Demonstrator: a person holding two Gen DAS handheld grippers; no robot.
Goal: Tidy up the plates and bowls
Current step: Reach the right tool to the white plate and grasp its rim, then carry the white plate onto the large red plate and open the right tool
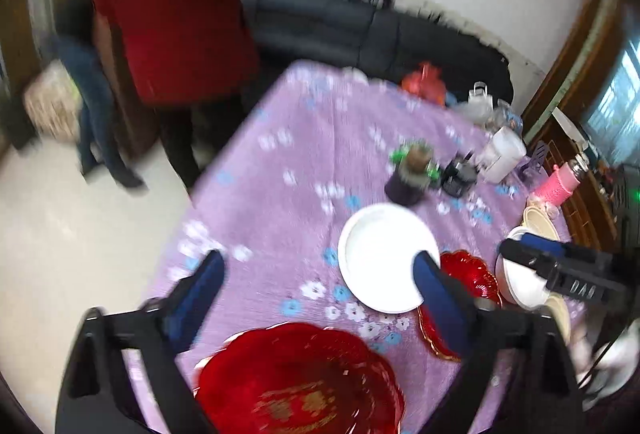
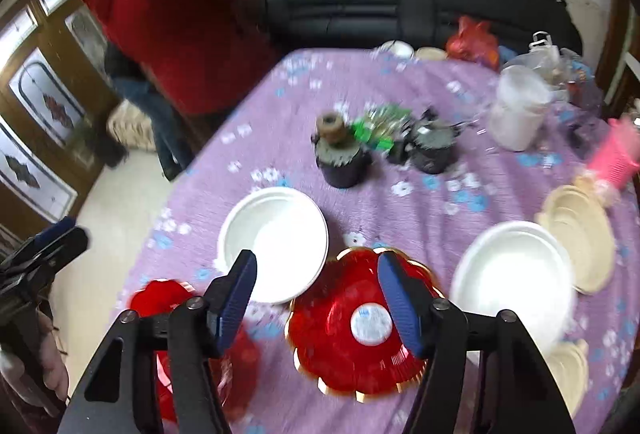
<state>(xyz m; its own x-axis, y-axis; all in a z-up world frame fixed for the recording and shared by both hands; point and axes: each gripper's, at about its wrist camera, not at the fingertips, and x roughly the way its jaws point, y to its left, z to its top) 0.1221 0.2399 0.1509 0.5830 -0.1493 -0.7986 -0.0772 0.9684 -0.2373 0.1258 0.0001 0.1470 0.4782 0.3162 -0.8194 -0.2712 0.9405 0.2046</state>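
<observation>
On the table [image 2: 360,105], in the right wrist view, a plate [image 2: 276,242] lies left of a scalloped dish [image 2: 344,330], its edge touching or overlapping that dish, and a bowl [image 2: 516,274] sits to the dish's right. Right of the bowl lies a shallow scalloped plate [image 2: 580,234], and another dish [image 2: 200,354] lies at the near left edge. Behind them, mid-table, a jar [image 2: 340,153] stands left of a small pot [image 2: 434,149], with a tub [image 2: 518,109] further right; a sofa [image 2: 400,9] runs behind the table and a person [image 2: 180,21] stands at its far left corner.

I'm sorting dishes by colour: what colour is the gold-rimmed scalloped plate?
Translucent red, the gold-rimmed scalloped plate shows best in the right wrist view.
</observation>
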